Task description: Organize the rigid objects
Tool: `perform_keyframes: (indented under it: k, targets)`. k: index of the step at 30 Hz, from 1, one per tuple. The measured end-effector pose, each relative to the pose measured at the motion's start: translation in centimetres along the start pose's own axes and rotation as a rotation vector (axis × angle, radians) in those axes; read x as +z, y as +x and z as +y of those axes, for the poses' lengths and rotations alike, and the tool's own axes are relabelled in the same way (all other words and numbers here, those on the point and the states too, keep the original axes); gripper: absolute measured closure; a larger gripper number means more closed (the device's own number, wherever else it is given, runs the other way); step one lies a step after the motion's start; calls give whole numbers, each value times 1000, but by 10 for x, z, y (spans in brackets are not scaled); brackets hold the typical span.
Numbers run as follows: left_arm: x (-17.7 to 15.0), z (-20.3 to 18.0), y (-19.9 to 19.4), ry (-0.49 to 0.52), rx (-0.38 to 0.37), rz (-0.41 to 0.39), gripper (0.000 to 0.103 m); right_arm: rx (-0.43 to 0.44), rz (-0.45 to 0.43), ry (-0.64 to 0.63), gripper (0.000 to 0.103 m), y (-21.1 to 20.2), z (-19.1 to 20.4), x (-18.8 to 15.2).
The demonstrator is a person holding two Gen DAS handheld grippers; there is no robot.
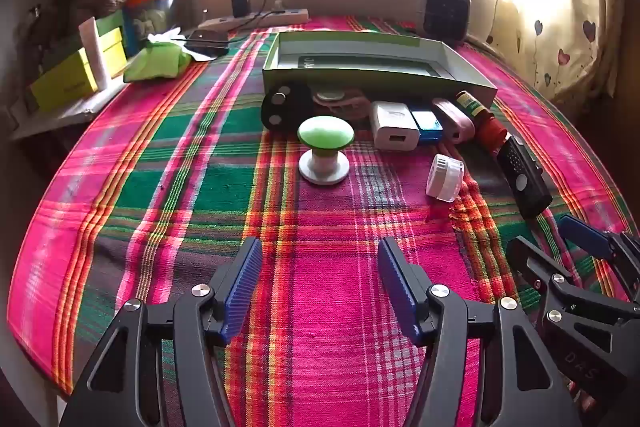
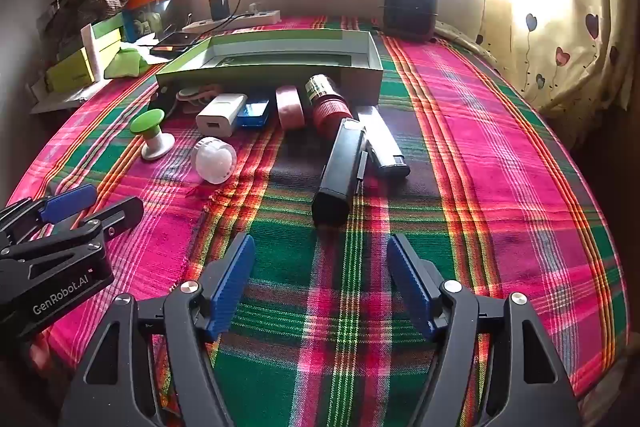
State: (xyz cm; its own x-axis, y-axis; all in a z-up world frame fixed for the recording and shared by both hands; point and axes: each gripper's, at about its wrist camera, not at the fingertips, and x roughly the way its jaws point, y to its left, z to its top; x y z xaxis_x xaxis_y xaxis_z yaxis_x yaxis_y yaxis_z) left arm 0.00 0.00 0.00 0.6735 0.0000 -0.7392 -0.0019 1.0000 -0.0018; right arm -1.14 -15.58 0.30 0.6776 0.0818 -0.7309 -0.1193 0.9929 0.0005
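Both grippers hang low over the plaid cloth (image 1: 328,307), nothing in either. Left gripper (image 1: 320,287) jaws spread wide, aimed at the green-capped knob (image 1: 325,149). Right gripper (image 2: 320,283) jaws equally wide, aimed at the black rectangular case (image 2: 340,171). Each shows at the edge of the other's view, side by side, apart.

Task items sit in a loose row against the front wall of the open green box (image 1: 360,81), all outside it:
- black round piece with 2 silver studs (image 1: 282,107), far left, touching the box wall
- green-capped knob upright on its white base, just in front of that piece
- white charger block (image 1: 392,125), blue item (image 1: 426,121) touching its right side
- pink tape roll (image 2: 290,107) next, on edge
- red cylinder with green label (image 2: 326,103), leaning toward the box wall
- white ribbed cap (image 2: 214,159) on its side, alone in front of the row
- black rectangular case lying lengthwise toward the right gripper, silver-black device (image 2: 384,143) just beside it on the right

Box interior holds only a dark flat insert, lettering unreadable.

Clutter behind the box: power strip (image 1: 256,19) with plugged black adapter, dark speaker-like unit (image 1: 446,11) at the right rear corner, yellow-green boxes (image 1: 76,75) and a green pouch (image 1: 158,61) at left, curtain (image 2: 560,39) at right.

Path from left gripper to the knob is bare cloth. The case's near end is the closest thing to the right gripper; a cloth fold (image 1: 468,203) sits just right of the ribbed cap.
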Motion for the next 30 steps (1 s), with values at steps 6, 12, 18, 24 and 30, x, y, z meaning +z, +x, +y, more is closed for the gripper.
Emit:
perform_keyframes:
  k: [6, 12, 18, 24, 30]
  targets:
    - [0, 0, 0, -3, 0, 5, 44, -3, 1, -1, 34, 0, 1, 0]
    - [0, 0, 0, -3, -1, 5, 44, 1, -1, 1, 34, 2, -1, 0]
    - [0, 0, 0, -3, 0, 3, 44, 0, -4, 2, 34, 0, 0, 0]
    - [-1, 1, -2, -10, 3, 1, 44, 0, -7, 3, 34, 0, -1, 0]
    - [-1, 0, 1, -11, 3, 1, 44, 0, -8, 3, 34, -1, -1, -1]
